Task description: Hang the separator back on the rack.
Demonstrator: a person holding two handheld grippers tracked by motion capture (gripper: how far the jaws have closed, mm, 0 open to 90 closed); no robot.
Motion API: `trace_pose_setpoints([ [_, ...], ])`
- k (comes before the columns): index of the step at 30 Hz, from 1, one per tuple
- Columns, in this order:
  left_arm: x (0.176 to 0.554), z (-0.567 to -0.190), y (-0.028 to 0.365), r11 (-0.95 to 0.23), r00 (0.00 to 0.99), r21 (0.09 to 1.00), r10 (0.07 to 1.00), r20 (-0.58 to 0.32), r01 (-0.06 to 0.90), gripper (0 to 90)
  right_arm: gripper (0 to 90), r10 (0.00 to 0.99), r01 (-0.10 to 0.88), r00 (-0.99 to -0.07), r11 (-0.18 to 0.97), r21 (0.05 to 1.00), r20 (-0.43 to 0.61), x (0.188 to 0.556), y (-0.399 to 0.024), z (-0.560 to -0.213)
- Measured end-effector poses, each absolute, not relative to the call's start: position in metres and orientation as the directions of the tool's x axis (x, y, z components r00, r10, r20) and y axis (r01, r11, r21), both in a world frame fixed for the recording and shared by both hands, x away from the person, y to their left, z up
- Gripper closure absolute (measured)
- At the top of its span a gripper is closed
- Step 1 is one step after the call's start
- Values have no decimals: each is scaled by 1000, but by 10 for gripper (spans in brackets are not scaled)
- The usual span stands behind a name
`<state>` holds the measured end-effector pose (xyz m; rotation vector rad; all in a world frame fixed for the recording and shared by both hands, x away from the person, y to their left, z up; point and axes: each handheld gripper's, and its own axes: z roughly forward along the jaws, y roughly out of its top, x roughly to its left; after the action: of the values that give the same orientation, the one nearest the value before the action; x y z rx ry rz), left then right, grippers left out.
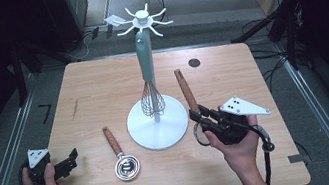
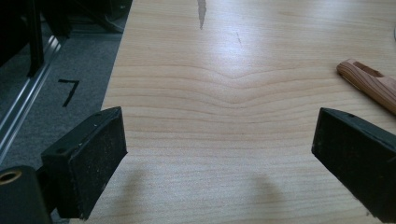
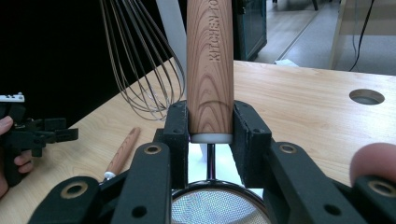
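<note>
Two black jaws of my right gripper pinch the wooden handle of a strainer just above its mesh bowl, which sits down by my palm. Its long axis runs up and away from me, tilted slightly left, the free end pointing toward the rack. Rack as landmark: the strainer is just right of its white base, well below the hook ring on top; a whisk hangs against the post. Left of the base a second strainer lies flat on the table. Farther left, at the table's near corner, my left gripper holds its jaws spread over bare wood. Judged: my right hand is nearer the hooks.
</note>
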<state>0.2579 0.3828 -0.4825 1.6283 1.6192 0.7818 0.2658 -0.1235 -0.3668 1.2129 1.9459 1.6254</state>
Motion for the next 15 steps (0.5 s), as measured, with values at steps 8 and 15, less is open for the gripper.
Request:
trace_pose_setpoints([
  [8,258,-483,383,27,35,819,998,-57,573,33,708,767,382,-589,-13,924,254,264,-122,-364],
  [15,258,-483,382,26,33,821,998,-55,571,34,708,766,367,-592,-20,930,250,262,-121,-361],
])
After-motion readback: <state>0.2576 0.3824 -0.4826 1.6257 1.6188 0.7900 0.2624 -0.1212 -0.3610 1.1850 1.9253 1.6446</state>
